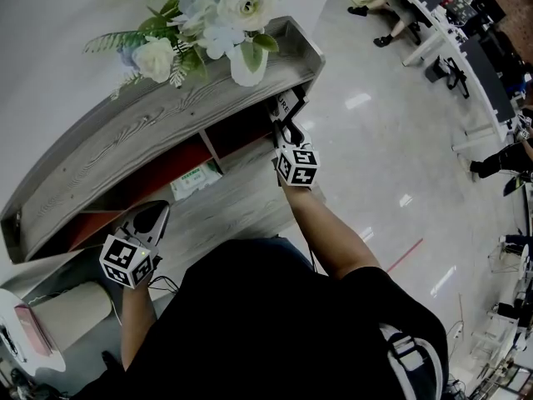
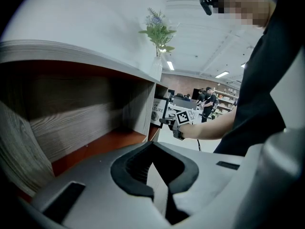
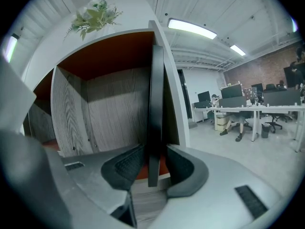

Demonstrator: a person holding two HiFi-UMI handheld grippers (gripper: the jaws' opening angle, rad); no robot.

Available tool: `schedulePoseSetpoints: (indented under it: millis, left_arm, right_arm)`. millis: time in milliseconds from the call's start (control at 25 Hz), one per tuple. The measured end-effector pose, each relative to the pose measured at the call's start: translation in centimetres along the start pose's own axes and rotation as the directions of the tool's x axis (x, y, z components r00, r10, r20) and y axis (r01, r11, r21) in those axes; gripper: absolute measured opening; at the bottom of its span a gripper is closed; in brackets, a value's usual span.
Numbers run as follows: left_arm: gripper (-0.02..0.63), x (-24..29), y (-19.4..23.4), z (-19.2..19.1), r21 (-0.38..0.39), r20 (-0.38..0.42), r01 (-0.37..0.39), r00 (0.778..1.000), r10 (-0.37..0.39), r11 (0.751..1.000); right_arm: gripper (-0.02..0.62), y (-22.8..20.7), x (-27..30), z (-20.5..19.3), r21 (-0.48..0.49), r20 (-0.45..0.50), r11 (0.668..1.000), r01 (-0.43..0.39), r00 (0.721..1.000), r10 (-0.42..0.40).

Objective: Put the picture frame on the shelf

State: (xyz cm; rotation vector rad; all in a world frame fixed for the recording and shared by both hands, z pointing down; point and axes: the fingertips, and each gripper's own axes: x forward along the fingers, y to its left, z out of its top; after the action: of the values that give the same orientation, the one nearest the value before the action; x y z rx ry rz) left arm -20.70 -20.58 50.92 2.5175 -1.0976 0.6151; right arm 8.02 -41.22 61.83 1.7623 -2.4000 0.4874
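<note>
The wood-grain shelf [image 1: 175,132] is stretching ahead of both tongs. The right arm [image 1: 329,236] is reaching out nearly straight. Its right tongs [image 3: 155,149] are standing open, with the picture frame [image 3: 155,104] upright and edge-on between the pads at the mouth of the shelf's end compartment. The left forearm [image 1: 133,323] is staying close to the body, holding the left tongs [image 2: 152,144] closed and empty, angled down before a lower compartment.

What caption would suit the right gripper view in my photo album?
Picture frame seen edge-on between the jaws of the open right gripper, in a wooden shelf compartment.
</note>
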Motion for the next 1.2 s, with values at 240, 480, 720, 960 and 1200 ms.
schedulePoseSetpoints:
  millis: [240,480,720,960,1200]
  left_arm:
    - [0.018,0.0,-0.3,0.0,0.003,0.003,0.007,1.0,-0.007,1.0]
    - [0.018,0.2,-0.5,0.1,0.002,0.007,0.011,1.0,-0.011,1.0]
    - [0.018,0.5,-0.8,0.2,0.002,0.013,0.021,1.0,-0.021,1.0]
    - [0.018,0.7,-0.4,0.5,-0.005,0.029,0.011,1.0,-0.01,1.0]
    - [0.018,0.8,-0.5,1.0,-0.012,0.04,0.0,0.999,0.0,1.0]
  right_arm:
    - [0.141,-0.1,-1.0,-0.3,-0.013,-0.009,1.0,-0.001,1.0,0.001]
    - [0.143,-0.5,-2.6,-0.7,-0.039,-0.019,0.999,0.004,1.0,-0.004]
    - [0.144,-1.8,-4.4,-1.5,-0.051,-0.045,0.999,0.019,0.999,-0.022]
    - [0.143,-2.4,-6.0,-1.6,-0.11,-0.072,0.994,0.028,0.997,-0.036]
    - [0.072,-2.0,-7.3,-0.7,-0.133,-0.066,0.991,0.012,0.998,-0.021]
